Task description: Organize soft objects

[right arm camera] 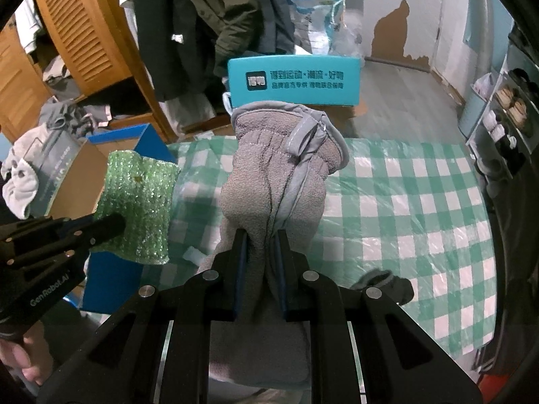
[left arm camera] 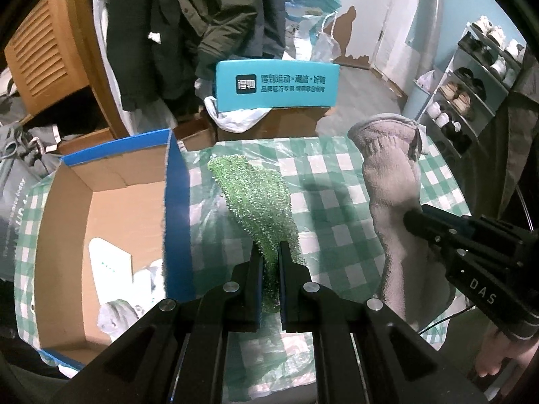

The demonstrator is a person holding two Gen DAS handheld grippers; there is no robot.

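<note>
My left gripper (left arm camera: 270, 252) is shut on a green sparkly scrub cloth (left arm camera: 256, 198) and holds it up above the checked table, just right of the open cardboard box (left arm camera: 67, 222). The cloth also shows in the right wrist view (right arm camera: 141, 202), with the left gripper (right arm camera: 114, 225) clamped on it. My right gripper (right arm camera: 262, 239) is shut on a grey fleece glove (right arm camera: 276, 175) and holds it upright above the table. In the left wrist view the glove (left arm camera: 390, 175) hangs at the right with the right gripper (left arm camera: 414, 219) on it.
The table has a green-and-white checked cover (right arm camera: 404, 202) under clear plastic. The blue-edged box holds white and grey soft items (left arm camera: 118, 309). A dark glove (right arm camera: 384, 282) lies on the table. A teal box (left arm camera: 276, 84) stands behind the table, and a shoe rack (left arm camera: 471, 94) at the right.
</note>
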